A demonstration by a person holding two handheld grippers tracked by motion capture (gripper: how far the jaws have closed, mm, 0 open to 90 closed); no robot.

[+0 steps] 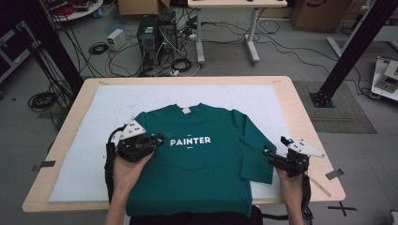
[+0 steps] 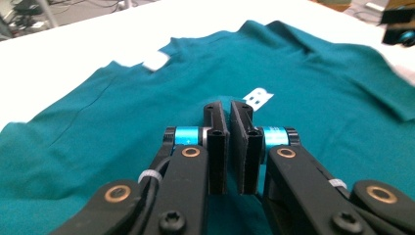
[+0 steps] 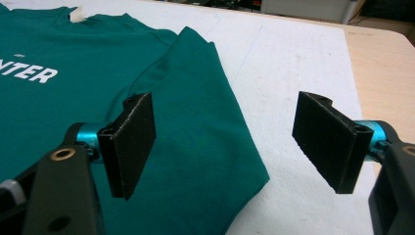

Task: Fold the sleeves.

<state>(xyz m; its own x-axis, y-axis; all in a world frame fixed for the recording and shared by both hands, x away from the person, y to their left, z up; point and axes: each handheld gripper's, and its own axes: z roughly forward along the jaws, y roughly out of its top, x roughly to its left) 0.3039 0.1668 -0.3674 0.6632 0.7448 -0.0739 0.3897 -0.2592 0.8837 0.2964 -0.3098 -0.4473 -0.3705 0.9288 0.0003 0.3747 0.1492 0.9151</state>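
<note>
Teal PAINTER sweatshirt point(image 1: 197, 159) is lying flat mid-worktop. Left gripper point(image 2: 230, 147), at its 9 o'clock edge, is showing jaws nearly closed, gripping nothing visible. Right gripper point(image 3: 230, 142), at 3 o'clock, is hovering with jaws wide above the folded sleeve point(image 3: 195, 122).

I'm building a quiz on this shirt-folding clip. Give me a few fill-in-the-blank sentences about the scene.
1. The teal shirt carries the white word ____.
2. The left claw has its jaws ____, above the shirt's front.
3. The right claw has its jaws ____, by the sleeve.
4. The shirt lies on a ____ mat over the wooden table.

Missing words: PAINTER; shut; open; white
</note>
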